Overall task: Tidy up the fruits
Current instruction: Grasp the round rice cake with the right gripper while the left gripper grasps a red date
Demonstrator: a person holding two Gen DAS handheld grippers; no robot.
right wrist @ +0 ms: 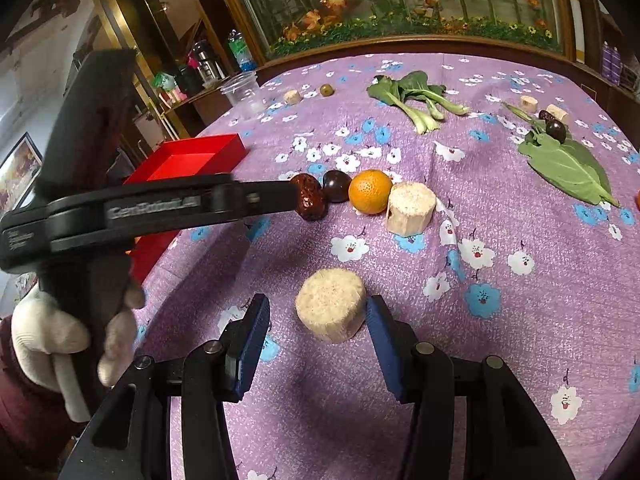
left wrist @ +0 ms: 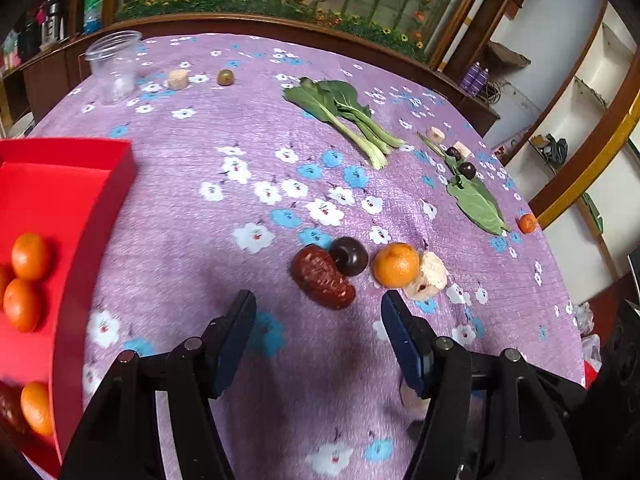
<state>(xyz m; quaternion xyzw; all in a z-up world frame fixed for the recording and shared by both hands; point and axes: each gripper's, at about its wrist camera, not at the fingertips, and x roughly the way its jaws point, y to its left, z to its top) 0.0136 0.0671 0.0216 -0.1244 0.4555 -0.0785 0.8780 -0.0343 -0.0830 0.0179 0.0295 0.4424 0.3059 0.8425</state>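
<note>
At the centre of the left wrist view, a row of small foods lies on a purple flowered tabletop [left wrist: 240, 128]: a wrinkled red date [left wrist: 322, 276], a dark plum [left wrist: 349, 255], an orange [left wrist: 396, 265] and a pale cut chunk [left wrist: 429, 276], each touching or just beside the next. The left claw [left wrist: 318, 312] sits at the lower middle of the frame, wide open and holding nothing, its tips just short of the date, so it looks lined up to take one of these next.

Along the left edge of that view is a red tray [left wrist: 100, 216]. It holds at least three oranges [left wrist: 30, 256], with more fruit cut off by the edge. The grouping suggests the tray is where the fruit is being gathered.

In the right wrist view, the right claw [right wrist: 316, 312] fills the lower middle. It is open, with a second pale chunk [right wrist: 331, 305] standing between its blue pads; the right pad seems to touch it, the left pad is apart. It has not been gripped. The left tool crosses the left half of this frame, held by a gloved hand [right wrist: 52, 340].

Toward the top of both views lie leafy greens [left wrist: 344, 116], a clear plastic cup [left wrist: 114, 66], which looks almost empty, a small green fruit [left wrist: 225, 77] and other scattered bits. A large leaf [left wrist: 476, 200] with another plum [left wrist: 467, 170] lies at the right, and one more orange [left wrist: 527, 223] sits near the tabletop's right rim.
</note>
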